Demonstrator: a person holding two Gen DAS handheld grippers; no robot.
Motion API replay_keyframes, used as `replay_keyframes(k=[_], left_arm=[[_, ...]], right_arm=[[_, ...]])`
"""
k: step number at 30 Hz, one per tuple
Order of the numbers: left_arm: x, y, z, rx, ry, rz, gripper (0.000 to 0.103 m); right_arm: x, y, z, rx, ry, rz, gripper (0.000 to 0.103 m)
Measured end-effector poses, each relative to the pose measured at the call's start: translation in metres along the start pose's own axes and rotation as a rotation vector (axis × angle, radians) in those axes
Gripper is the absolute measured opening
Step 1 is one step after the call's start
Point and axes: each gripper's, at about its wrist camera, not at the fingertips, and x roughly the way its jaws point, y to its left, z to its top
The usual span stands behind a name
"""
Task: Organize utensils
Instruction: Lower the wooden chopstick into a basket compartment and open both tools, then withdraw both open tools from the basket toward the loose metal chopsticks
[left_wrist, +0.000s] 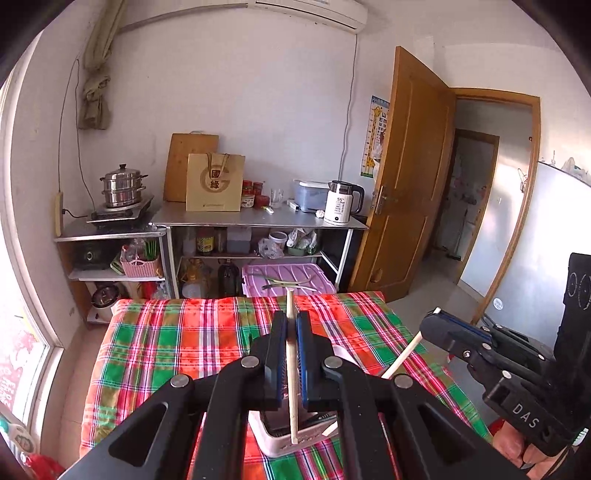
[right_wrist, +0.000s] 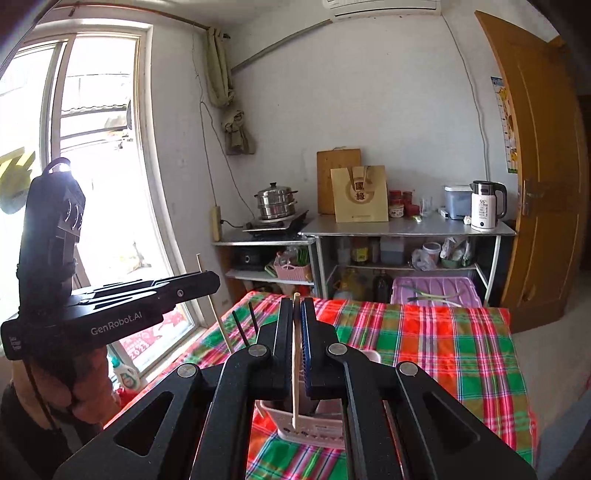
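Two handheld grippers are held above a table covered with a plaid cloth (left_wrist: 177, 332). A single pale wooden chopstick (left_wrist: 291, 365) is clamped in the left gripper (left_wrist: 291, 325); its jaws are drawn narrow, pressed against the stick on both sides. A second pale chopstick (right_wrist: 295, 369) is gripped the same way in the right gripper (right_wrist: 296, 310), jaws narrow and closed on it.

Both sticks are held near their middle, with the upper ends projecting past the fingertips and the lower ends hanging towards a pale perforated utensil holder (right_wrist: 314, 432) that stands on the cloth directly beneath the grippers. In each wrist view the lower tip appears in line with the holder's rim or front wall; whether either tip is inside the opening or only in front of it cannot be told. The mid-length grip is judged deliberate: it leaves a free lower length to be lowered into the holder.

Two dark sticks (right_wrist: 245, 326) are seen rising behind the right gripper's frame; what they rest in is hidden.

The step in hand is judged to be insertion of both chopsticks into the holder. A risk is noted: a tip caught on the rim could pivot the stick between the pads.
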Motion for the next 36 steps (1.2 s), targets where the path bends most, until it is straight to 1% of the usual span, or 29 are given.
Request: replay_keyframes(k=[5,11,21,25,29,32,36], left_arm=[[0.022,0.003,0.001,0.009,-0.004,0.016,0.005],[0.042,0.004,-0.017,0.006,0.012,0.003,0.005],[0.065,0.006,-0.055,0.01,0.098,-0.021,0.005],[0.071,0.005,-0.067,0.008,0.136,-0.026,0.005],[0.068,0.009,-0.072,-0.009,0.133,-0.036,0.005],[0.063,0.008,-0.074,-0.005,0.134,-0.031,0.006],[0.052,0.007,-0.076,-0.003,0.121,-0.025,0.006]], right_arm=[[0.015,-0.001,0.0,-0.005,-0.013,-0.013,0.004],[0.033,-0.003,-0.016,-0.017,0.022,-0.026,0.004],[0.05,-0.006,-0.047,-0.021,0.134,-0.026,0.004],[0.048,-0.007,-0.049,-0.021,0.141,-0.033,0.004],[0.045,-0.008,-0.049,-0.017,0.152,-0.038,0.005],[0.037,-0.007,-0.047,-0.017,0.144,-0.027,0.012],[0.023,-0.005,-0.045,-0.022,0.125,-0.024,0.013]])
